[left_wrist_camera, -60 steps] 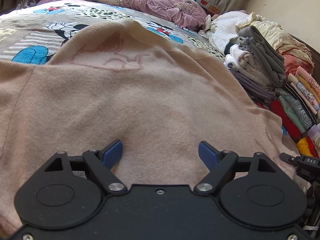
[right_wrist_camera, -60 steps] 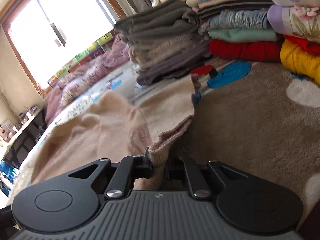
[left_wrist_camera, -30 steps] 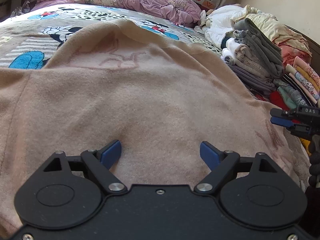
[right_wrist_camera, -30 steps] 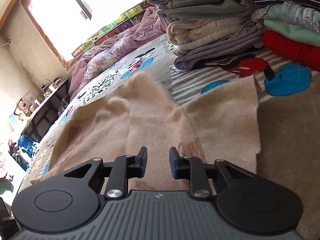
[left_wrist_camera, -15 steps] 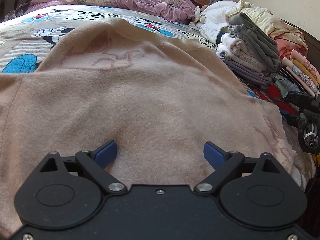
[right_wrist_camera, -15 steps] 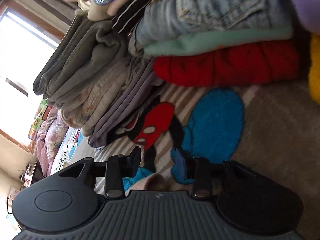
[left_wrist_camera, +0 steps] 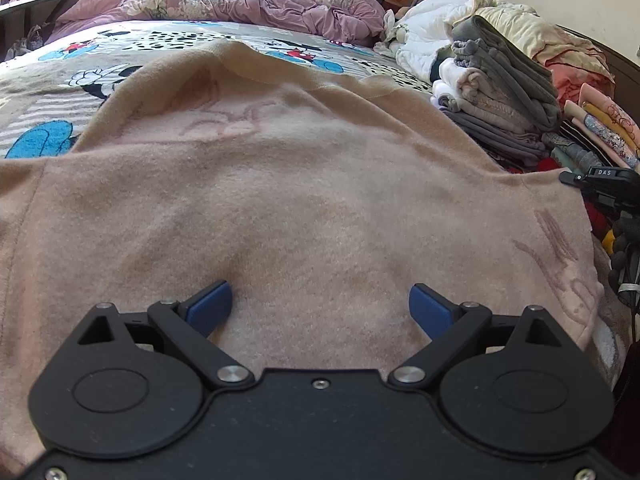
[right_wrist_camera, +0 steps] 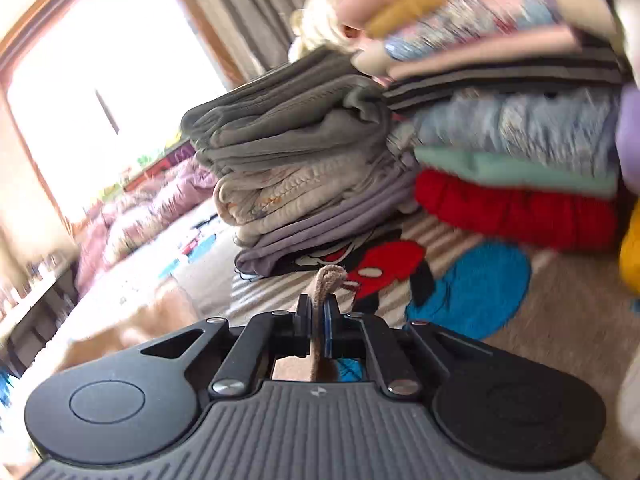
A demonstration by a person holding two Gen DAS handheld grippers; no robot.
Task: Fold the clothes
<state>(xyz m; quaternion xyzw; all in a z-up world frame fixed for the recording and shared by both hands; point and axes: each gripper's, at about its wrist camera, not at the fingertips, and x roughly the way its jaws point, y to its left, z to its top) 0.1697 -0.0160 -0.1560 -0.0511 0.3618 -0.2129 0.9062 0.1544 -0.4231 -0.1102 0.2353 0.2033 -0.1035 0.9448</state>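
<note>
Right gripper (right_wrist_camera: 319, 316): jaws pressed together, pinching an edge of the beige fleece garment (left_wrist_camera: 304, 200). Left gripper (left_wrist_camera: 320, 306): jaws spread wide, blue pads resting on the garment, nothing pinched. Garment lies spread flat on the cartoon-print bedspread (left_wrist_camera: 168, 44); no fold visible yet. Stacks of folded clothes (right_wrist_camera: 304, 168) just beside it suggest earlier items are finished.

One beige garment (left_wrist_camera: 304, 200), two stacks of folded clothes (right_wrist_camera: 304, 168), one purple quilt (left_wrist_camera: 240, 0), two grippers (left_wrist_camera: 320, 308).
</note>
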